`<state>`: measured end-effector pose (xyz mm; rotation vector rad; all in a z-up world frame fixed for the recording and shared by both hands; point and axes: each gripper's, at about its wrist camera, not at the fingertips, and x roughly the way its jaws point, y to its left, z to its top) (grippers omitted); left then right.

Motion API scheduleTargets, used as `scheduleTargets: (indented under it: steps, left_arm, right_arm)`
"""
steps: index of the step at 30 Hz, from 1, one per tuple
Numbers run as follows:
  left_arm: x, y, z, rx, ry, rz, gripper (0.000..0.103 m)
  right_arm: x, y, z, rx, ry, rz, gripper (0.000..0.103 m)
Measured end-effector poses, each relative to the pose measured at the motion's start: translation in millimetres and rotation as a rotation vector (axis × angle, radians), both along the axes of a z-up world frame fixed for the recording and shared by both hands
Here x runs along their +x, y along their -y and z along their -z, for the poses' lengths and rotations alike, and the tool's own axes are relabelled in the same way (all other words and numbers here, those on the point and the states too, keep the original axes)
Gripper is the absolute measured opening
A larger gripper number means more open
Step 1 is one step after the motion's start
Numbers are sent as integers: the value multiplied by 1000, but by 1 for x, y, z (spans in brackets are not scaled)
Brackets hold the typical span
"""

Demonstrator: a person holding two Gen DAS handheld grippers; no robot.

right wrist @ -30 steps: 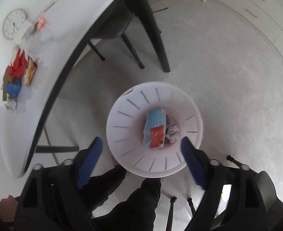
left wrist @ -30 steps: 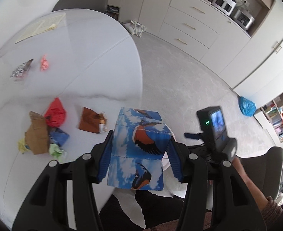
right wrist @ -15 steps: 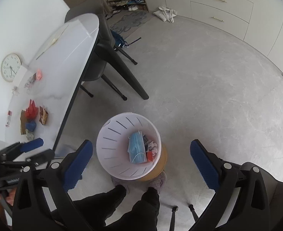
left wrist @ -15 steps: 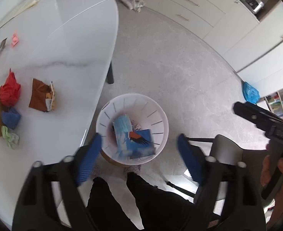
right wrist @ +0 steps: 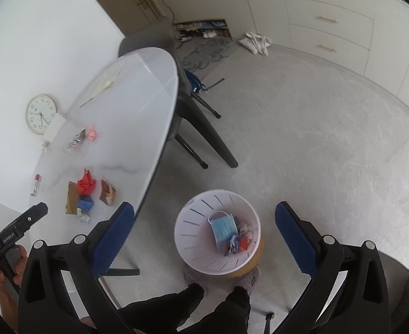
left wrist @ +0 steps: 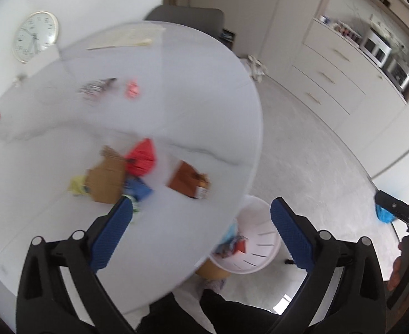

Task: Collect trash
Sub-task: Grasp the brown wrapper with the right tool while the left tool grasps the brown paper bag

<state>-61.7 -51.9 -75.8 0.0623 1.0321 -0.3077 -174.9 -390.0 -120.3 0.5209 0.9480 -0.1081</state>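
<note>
Our left gripper (left wrist: 201, 217) is opening, its blue fingers (left wrist: 112, 233) already spread about as wide as they go, with nothing between them. A second ago these fingers were clamped on a blue carton printed with a bird; half a second ago that carton was dropping into the white bin. Now the left gripper is back over the counter (left wrist: 176, 83), and the view is smeared by the swing.

Our right gripper (right wrist: 204, 228) also stands fully apart and empty, raised well above the white bin (right wrist: 187, 222) on the floor beside the counter's edge. Inside the bin we see a blue face mask (right wrist: 223, 228) and a few crumpled scraps; the carton itself is hard to pick out there.

So one piece is delivered and both tools are free. What remains lies on the counter: a brown wrapper (left wrist: 189, 181) nearest the left fingers, then a cluster of a red scrap (left wrist: 141, 157), brown paper (left wrist: 107, 179), a blue scrap (left wrist: 137, 190) and a yellow-green bit (left wrist: 77, 186). Farther off sit a pink crumple (left wrist: 133, 90) and a foil packet (left wrist: 96, 87). We judge the brown wrapper the likeliest next pick.
</note>
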Motion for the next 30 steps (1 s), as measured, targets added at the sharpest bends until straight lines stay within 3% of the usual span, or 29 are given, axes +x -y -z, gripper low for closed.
scheduleTargets:
  steps: [9, 15, 19, 21, 26, 30]
  left_arm:
    - [18, -77, 10, 25, -9, -127, 95]
    - [21, -109, 27, 51, -37, -145, 95]
    - [27, -129, 35, 61, -53, -154, 95]
    - [32, -139, 39, 58, -64, -162, 95]
    - [43, -153, 49, 51, -84, -159, 95]
    - [55, -151, 58, 45, -100, -125, 95]
  right_arm:
    - [43, -69, -1, -42, 9, -176, 100]
    - [93, -148, 25, -129, -2, -435, 100]
    - [128, -205, 50, -284, -13, -621, 100]
    - [145, -227, 64, -361, -28, -687, 94]
    - [178, -252, 92, -427, -96, -783, 81]
    - [187, -259, 105, -460, -150, -817, 55]
